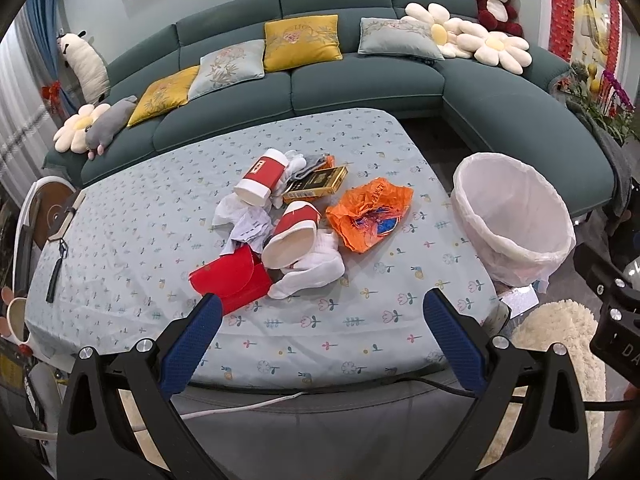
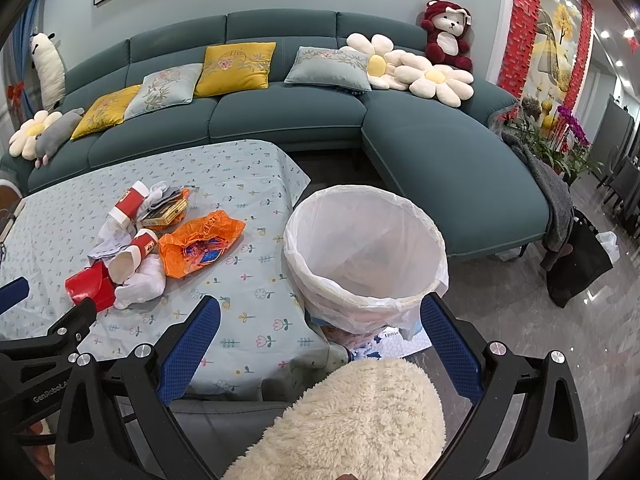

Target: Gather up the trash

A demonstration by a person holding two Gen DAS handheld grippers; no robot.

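Left gripper [image 1: 322, 300] spread wide, empty, above tablecloth [image 1: 120, 240] before the trash pile [image 1: 288, 216]. Right gripper [image 2: 320, 308] likewise agape, empty, facing lined bin [image 2: 366, 248].

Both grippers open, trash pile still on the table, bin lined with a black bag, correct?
Not quite: the bin is lined with a white bag, not black, as the right wrist view shows. The rest holds: left gripper and right gripper are open, and the trash pile lies on the table.

even, soft indoor light, sharp focus, strong fisheye bending and dark vignette at corners.
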